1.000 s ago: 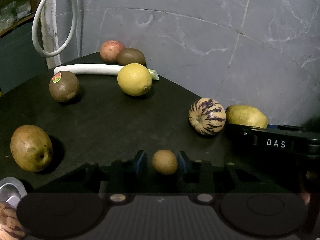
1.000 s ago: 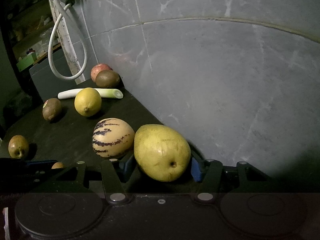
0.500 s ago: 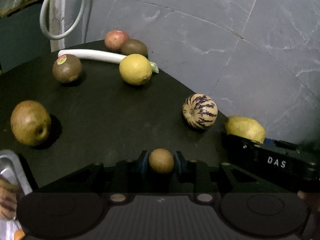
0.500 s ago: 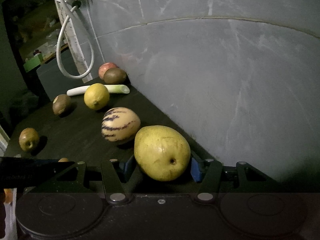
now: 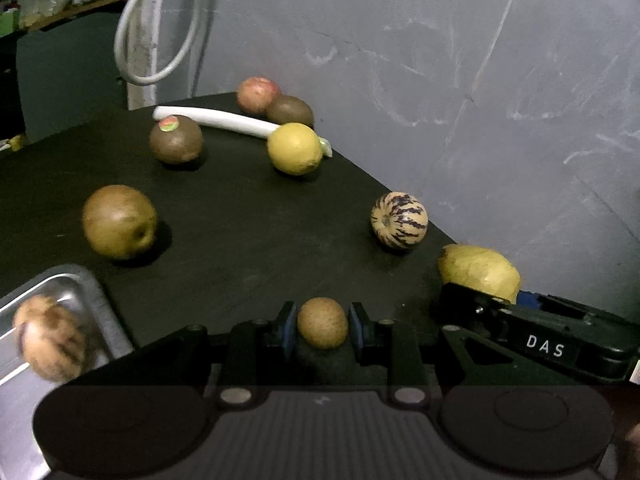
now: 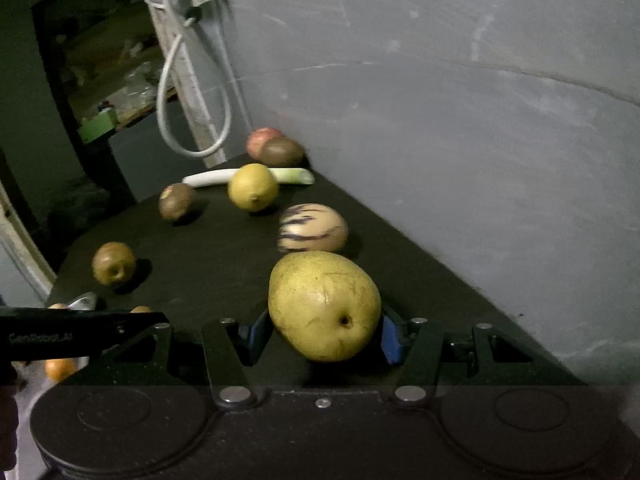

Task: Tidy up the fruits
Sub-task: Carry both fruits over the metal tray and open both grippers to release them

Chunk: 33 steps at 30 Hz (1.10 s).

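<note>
My left gripper (image 5: pixel 322 322) is shut on a small brown round fruit (image 5: pixel 322 323) and holds it above the black table. My right gripper (image 6: pixel 325 332) is shut on a large yellow pear (image 6: pixel 324 306), also seen in the left wrist view (image 5: pixel 480 270). A striped pepino melon (image 5: pixel 399 220) lies on the table near the wall (image 6: pixel 313 228). A yellow lemon (image 5: pixel 295 148), a stickered kiwi (image 5: pixel 176 145) and a brown apple-like fruit (image 5: pixel 119 221) lie further left. A metal tray (image 5: pixel 86 296) at lower left holds a blurred striped fruit (image 5: pixel 50 338).
A white leek (image 5: pixel 224 120) lies at the back, with a red apple (image 5: pixel 258 94) and another kiwi (image 5: pixel 290 110) by the grey wall (image 5: pixel 480 100). A white cable loop (image 5: pixel 160 40) hangs behind. An orange fruit (image 6: pixel 60 368) shows at the right wrist view's lower left.
Both grippers have risen and pulled back toward the left, each still holding its fruit. The metal tray has come further into the left wrist view.
</note>
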Available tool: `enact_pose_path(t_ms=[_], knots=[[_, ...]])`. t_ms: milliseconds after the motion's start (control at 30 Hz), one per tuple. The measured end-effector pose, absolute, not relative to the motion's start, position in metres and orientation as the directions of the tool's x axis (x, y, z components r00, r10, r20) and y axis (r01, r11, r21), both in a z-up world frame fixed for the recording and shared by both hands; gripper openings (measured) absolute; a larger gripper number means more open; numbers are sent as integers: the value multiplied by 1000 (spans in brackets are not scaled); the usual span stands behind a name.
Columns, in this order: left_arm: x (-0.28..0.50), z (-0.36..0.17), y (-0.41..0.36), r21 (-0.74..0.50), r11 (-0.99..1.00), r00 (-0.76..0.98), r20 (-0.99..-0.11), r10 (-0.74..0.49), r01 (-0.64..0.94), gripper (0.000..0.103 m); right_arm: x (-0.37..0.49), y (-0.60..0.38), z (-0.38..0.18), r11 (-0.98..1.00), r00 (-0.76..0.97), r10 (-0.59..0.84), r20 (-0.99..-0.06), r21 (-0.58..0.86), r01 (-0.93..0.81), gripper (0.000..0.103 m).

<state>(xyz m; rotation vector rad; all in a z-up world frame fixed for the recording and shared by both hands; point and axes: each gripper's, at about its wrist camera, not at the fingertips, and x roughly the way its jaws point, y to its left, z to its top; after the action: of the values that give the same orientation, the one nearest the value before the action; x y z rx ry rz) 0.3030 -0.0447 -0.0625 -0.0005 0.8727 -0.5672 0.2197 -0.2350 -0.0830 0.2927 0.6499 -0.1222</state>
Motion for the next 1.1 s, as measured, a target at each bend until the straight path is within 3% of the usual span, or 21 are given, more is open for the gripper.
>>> enact_pose_path(t_ms=[733,1100], knots=[[232,-42,106,-231,958,629,-722,-287,172,30,207,-96,-59,960,772,258,-581,245,-137,57],[220,-55,155,-220,973,627,-748,-217,73,30,195,-42,-68,942,711,336,-617,237,-239,57]])
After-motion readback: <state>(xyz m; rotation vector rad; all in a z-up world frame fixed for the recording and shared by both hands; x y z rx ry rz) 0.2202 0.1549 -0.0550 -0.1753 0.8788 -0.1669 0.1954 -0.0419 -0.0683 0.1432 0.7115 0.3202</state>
